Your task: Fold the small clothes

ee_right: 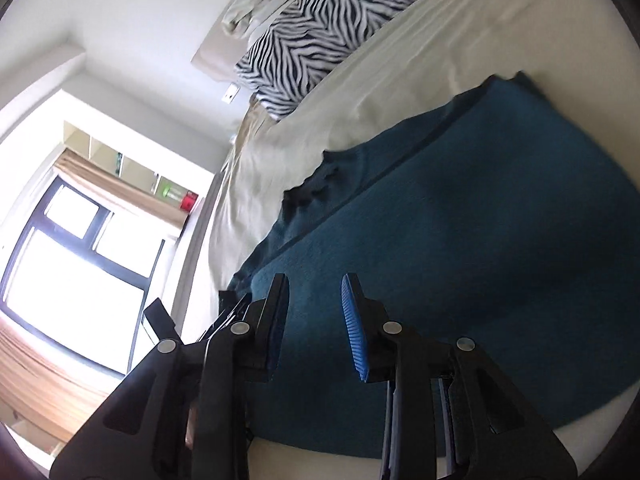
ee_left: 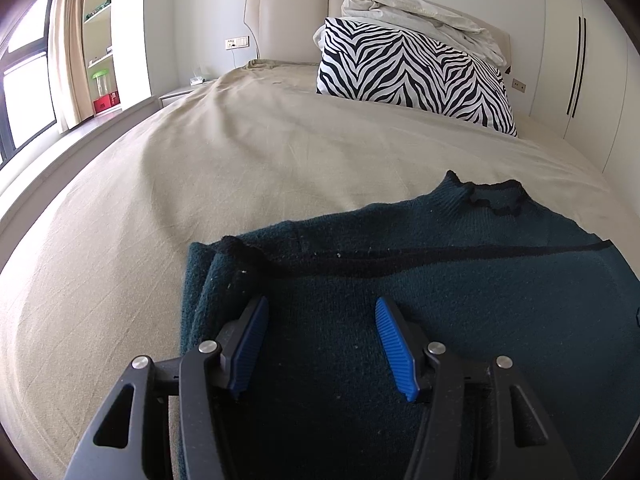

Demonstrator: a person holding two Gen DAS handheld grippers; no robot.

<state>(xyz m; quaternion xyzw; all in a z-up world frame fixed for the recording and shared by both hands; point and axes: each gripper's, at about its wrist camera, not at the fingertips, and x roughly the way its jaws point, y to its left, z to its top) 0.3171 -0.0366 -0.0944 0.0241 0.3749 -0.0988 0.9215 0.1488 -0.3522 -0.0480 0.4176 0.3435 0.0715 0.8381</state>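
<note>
Sweater (ee_left: 460,280) flat on bed (ee_left: 240,168), beneath spread, empty jaws of both grippers.

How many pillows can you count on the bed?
1. The zebra pillow leans at the head of the bed, under a crumpled white sheet, far beyond the sweater. The sheet may hide more.

One dark teal knitted sweater (ee_left: 460,280) lies under and ahead of the tongs; one zebra-print pillow (ee_left: 412,76) sits far ahead, to their right; one crumpled pale blanket (ee_left: 420,16) lies behind it; two tongs are visible, left gripper (ee_left: 320,346) and right gripper (ee_right: 316,320).
</note>
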